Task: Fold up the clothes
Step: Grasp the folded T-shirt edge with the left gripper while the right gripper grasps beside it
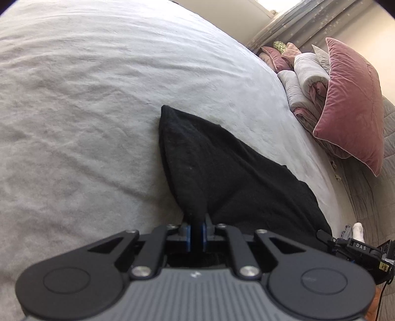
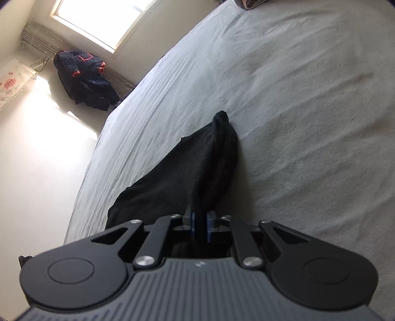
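A pale bed [image 1: 98,98] fills most of both views, its sheet lightly wrinkled. At the upper right of the left view a pink cushion [image 1: 350,103] leans on rolled bedding [image 1: 306,79]; at the upper left of the right view a dark jacket [image 2: 86,79] hangs below a window [image 2: 98,19]. The black garment [image 1: 222,172] runs from the centre to the bottom of each frame, one end resting on the sheet, the near part lifted and stretched between the two tools. The left gripper [image 1: 196,232] is pinching a gathered edge of it, and the right gripper [image 2: 200,227] is pinching another bunched edge. It shows no neat, flat folded shape, so the fold looks unfinished; whether this is spreading out or carrying a fold over, I cannot tell.
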### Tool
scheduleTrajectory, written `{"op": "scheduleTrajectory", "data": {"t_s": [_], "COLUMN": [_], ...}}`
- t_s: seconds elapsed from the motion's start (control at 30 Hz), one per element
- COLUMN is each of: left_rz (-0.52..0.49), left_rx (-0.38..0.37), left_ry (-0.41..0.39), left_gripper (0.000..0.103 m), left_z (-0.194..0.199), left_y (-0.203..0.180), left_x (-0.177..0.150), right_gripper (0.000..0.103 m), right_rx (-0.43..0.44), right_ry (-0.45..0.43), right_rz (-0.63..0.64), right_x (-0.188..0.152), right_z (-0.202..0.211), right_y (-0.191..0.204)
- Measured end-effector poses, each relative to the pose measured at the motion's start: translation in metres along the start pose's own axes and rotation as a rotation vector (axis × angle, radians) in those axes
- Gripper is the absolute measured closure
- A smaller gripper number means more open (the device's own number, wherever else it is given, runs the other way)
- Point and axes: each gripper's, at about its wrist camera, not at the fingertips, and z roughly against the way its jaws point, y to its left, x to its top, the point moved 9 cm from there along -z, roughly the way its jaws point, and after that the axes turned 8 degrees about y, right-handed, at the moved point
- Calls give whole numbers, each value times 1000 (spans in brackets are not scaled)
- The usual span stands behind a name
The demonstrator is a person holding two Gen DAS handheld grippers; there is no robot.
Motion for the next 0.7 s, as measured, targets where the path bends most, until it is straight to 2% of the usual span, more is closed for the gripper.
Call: {"op": "scheduleTrajectory", "data": {"t_s": [0.2, 0.37, 0.57, 0.7], "left_rz": [4, -16, -74, -114], "left_rx": [18, 24, 28, 36], "left_ry": [60, 116, 153, 152], "left_gripper": [95, 95, 95, 95], "left_z": [24, 44, 67, 83], "left_y": [0, 3, 7, 10], "left_x": [-30, -76, -134, -161], "right_gripper": [92, 92, 92, 92], "right_rx": [-76, -113, -100, -88], "right_ry": [53, 102, 113, 118], "right_rz": [19, 40, 38, 41], "right_x": [-22, -63, -114, -142], "right_z": [27, 52, 84, 101], "right_y": [1, 0, 1, 4]}}
